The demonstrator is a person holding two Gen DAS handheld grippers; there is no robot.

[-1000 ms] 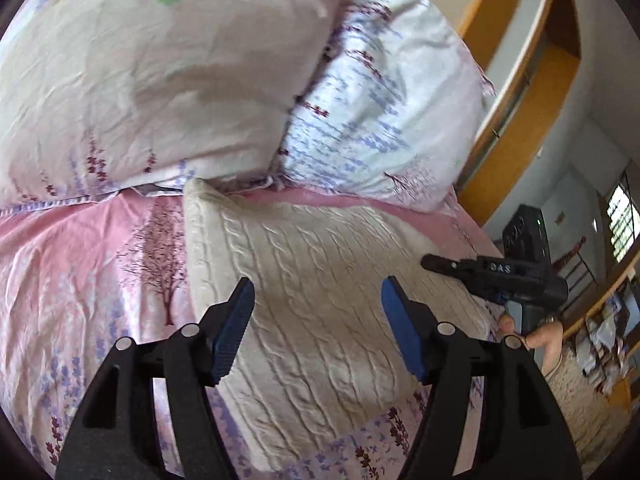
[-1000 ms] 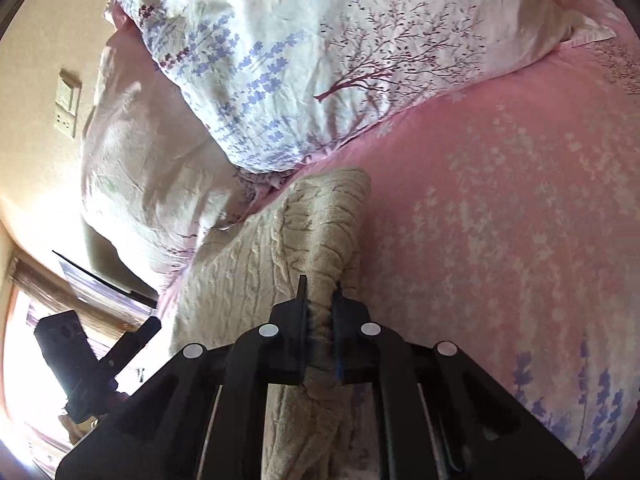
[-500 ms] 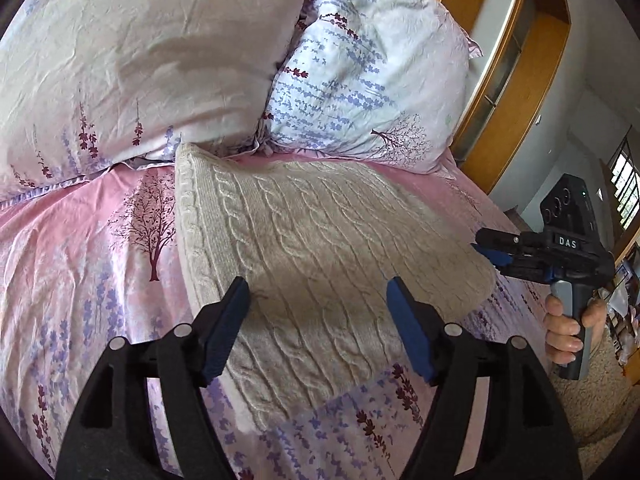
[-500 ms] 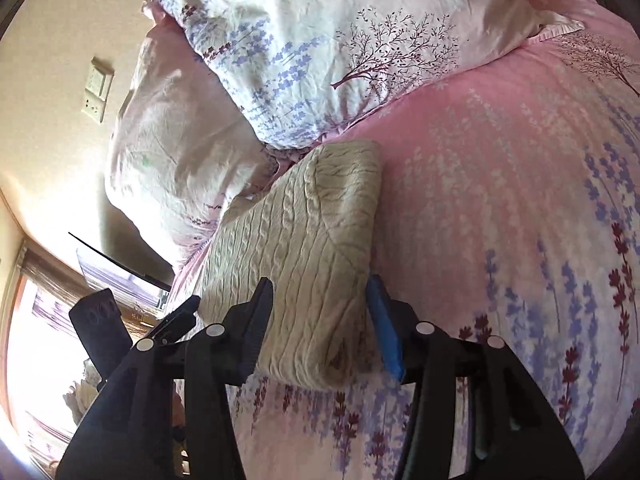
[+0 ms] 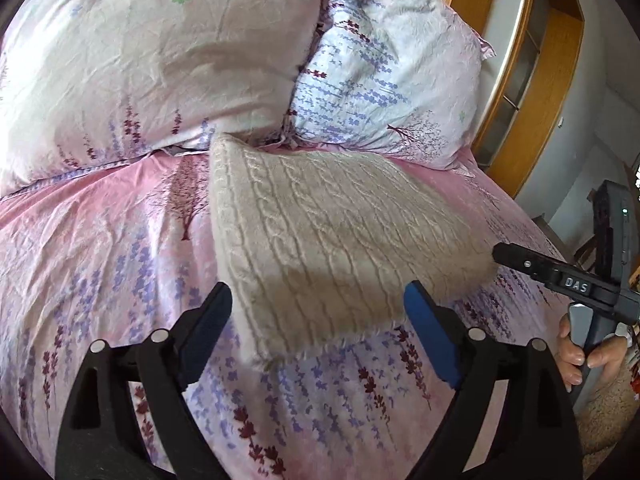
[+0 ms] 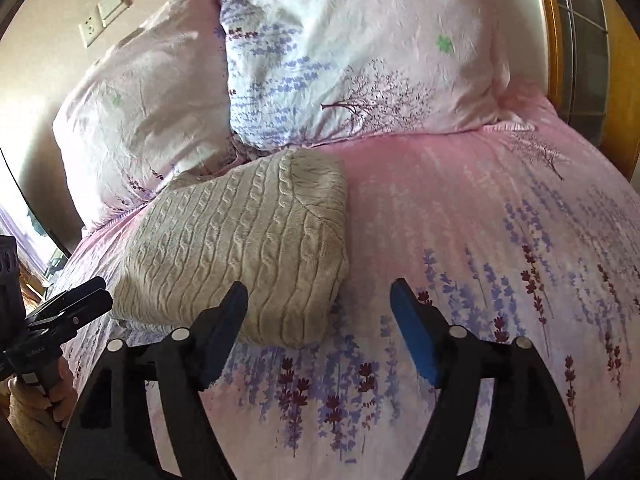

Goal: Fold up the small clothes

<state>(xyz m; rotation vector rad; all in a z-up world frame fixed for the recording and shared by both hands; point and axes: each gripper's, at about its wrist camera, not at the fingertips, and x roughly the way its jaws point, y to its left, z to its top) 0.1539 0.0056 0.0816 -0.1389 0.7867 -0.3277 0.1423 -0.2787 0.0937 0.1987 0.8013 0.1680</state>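
Cream cable-knit sweater, folded into a thick rectangle, lies on the pink floral bedsheet below two pillows. Left gripper and right gripper: jaws wide, holding nothing.

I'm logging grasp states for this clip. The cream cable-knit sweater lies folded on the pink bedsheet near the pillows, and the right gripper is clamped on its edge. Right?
Not quite. The right gripper is open, its jaws spread and holding nothing, as the right wrist view shows. The rest holds: the cream cable-knit sweater lies folded on the pink bedsheet near the pillows.
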